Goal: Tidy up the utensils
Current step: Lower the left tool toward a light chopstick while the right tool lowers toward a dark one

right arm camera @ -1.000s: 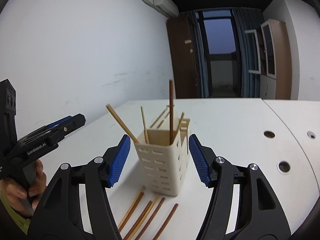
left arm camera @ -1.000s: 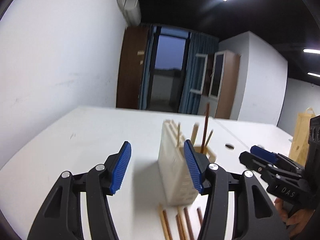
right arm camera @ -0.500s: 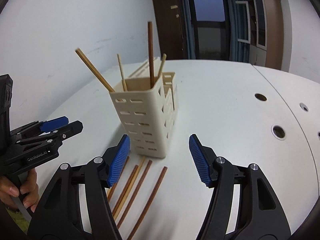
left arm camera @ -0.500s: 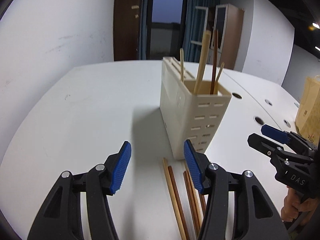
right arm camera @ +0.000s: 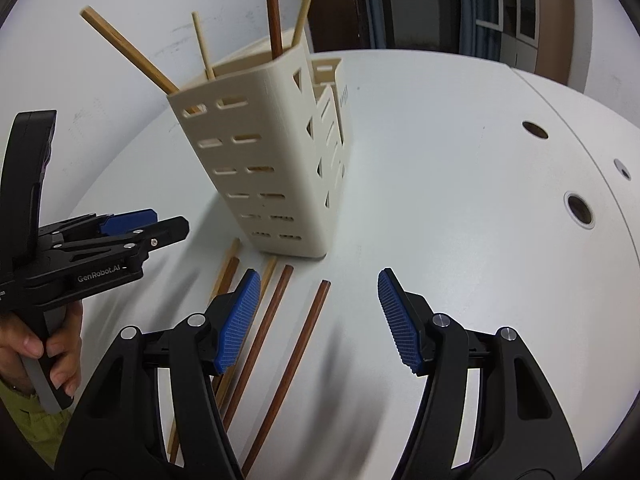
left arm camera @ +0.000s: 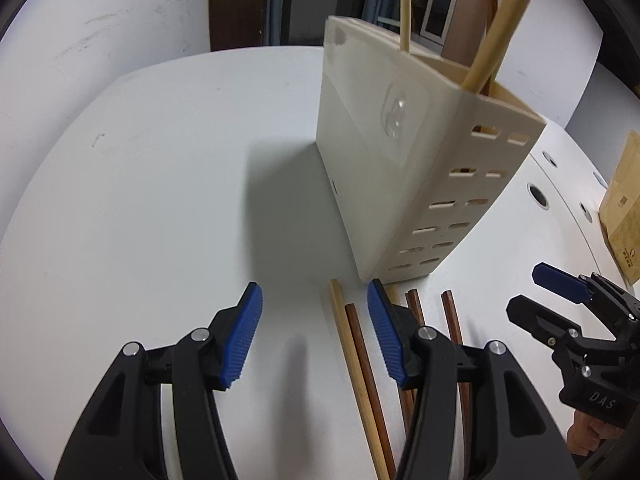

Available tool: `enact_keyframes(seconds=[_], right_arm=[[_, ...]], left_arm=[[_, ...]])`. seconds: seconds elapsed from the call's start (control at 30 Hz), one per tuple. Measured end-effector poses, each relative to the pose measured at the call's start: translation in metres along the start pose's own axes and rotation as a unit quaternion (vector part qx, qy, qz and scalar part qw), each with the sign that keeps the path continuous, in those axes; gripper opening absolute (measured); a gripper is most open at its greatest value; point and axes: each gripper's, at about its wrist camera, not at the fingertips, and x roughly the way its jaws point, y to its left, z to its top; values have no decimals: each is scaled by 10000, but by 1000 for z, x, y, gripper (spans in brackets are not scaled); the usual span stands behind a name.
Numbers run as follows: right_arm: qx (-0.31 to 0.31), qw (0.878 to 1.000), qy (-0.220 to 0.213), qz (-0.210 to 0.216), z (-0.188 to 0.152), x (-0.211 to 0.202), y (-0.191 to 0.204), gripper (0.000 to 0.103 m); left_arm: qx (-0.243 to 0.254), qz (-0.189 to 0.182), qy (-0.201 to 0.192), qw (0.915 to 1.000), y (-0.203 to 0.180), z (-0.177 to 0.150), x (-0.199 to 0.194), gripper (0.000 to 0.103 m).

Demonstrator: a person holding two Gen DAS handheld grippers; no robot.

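Observation:
A cream slotted utensil holder (left arm camera: 404, 168) stands on the white table, also in the right wrist view (right arm camera: 276, 152). Several chopsticks stand inside it (right arm camera: 274, 4). Several loose chopsticks, light and dark brown, lie on the table in front of it (left arm camera: 360, 364) (right arm camera: 304, 344). My left gripper (left arm camera: 316, 336) is open and empty, low over the table, with the leftmost loose chopsticks between its fingers. My right gripper (right arm camera: 318, 320) is open and empty, above the dark chopsticks. Each gripper shows in the other's view: right (left arm camera: 568, 312), left (right arm camera: 132, 232).
The white table (left arm camera: 140, 184) has round cable holes (right arm camera: 578, 210) at the right. A cardboard box (left arm camera: 624, 208) stands at the far right. A white wall, a dark door and a cabinet are behind the table.
Both grippers have dropped and tilted down toward the table, closer to the holder and the loose chopsticks. Both stay open and empty.

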Motion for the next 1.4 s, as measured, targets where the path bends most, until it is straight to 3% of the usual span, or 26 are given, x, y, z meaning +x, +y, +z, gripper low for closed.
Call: enact_keyframes(seconds=[0.73,1.3,1.4], right_arm=[[3,9975,694,-143,-9,46,0,47],[-233,9953,857,-393,-17,59,11,30],[-256,9950,871,-417,-17,60,11,22]], left_arm=[[191,41,695,9974,-4,12,58,51],[368,124,941,9948,-14,13,81,35],[422,214,929,9945,-16,15,83,26]])
